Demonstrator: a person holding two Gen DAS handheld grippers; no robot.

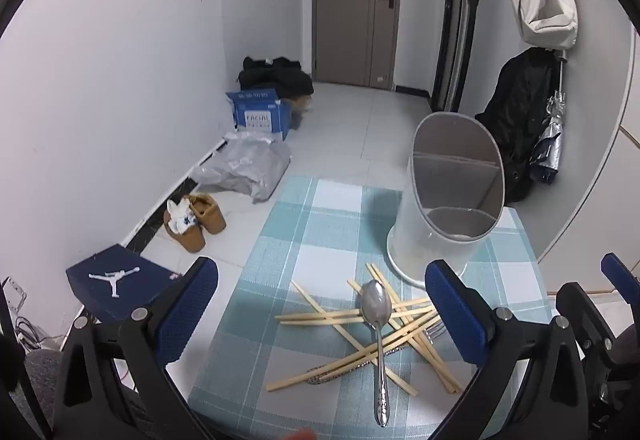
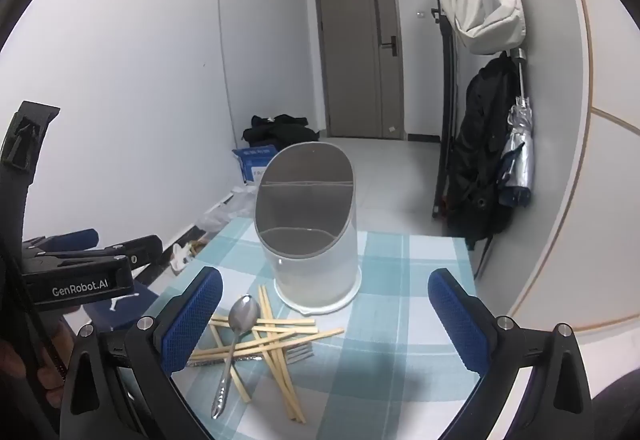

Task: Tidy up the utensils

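A metal spoon (image 1: 378,336) lies on top of a heap of wooden chopsticks (image 1: 332,316) on the checked tablecloth (image 1: 304,240); a fork (image 1: 434,330) lies partly hidden under the heap. A white utensil holder (image 1: 452,200) with divided compartments stands just behind them. My left gripper (image 1: 320,316) is open and empty, held above the heap. In the right wrist view the spoon (image 2: 240,324), chopsticks (image 2: 276,340), fork (image 2: 298,353) and holder (image 2: 310,224) sit ahead. My right gripper (image 2: 326,316) is open and empty, above the cloth (image 2: 400,360).
The table's left edge drops to a tiled floor with shoes (image 1: 196,220), a shoebox (image 1: 116,280), a grey bag (image 1: 248,168) and a blue box (image 1: 260,112). Coats and an umbrella (image 2: 516,156) hang on the right wall. The left gripper's body (image 2: 80,272) shows at left.
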